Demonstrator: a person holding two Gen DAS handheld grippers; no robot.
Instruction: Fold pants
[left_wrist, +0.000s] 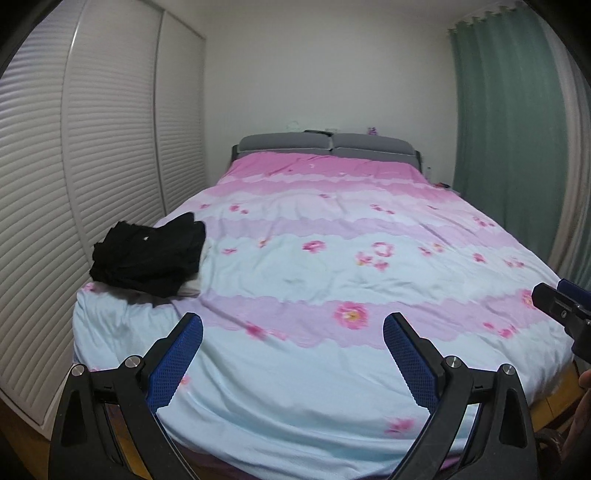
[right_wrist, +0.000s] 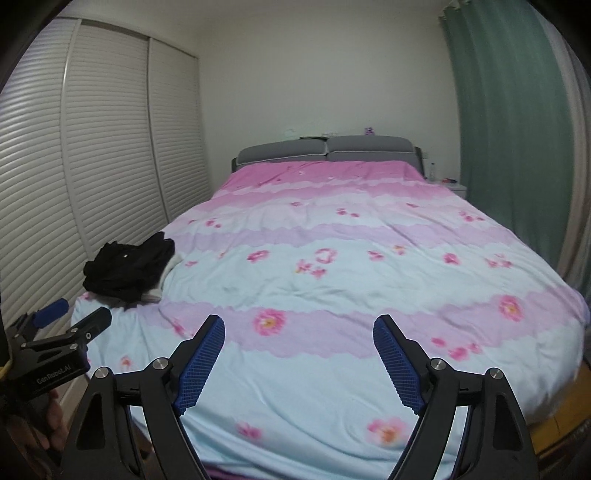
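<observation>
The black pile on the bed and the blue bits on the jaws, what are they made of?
The black pile looks like soft, matte cloth: it slumps in loose folds and has no shine. Which fabric cannot be told.

The blue pads on the left gripper look like rubber or plastic with a grid of little bumps, probably for grip. The right gripper has the same pads.

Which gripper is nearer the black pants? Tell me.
Left. The left gripper sits just right of the black pants at the bed's near-left corner; the right gripper is farther right.

Black pants (left_wrist: 147, 254), pink-and-pale-blue floral duvet (left_wrist: 332, 266), green curtain (left_wrist: 491, 122), blue-padded tongs (left_wrist: 291, 334)
</observation>
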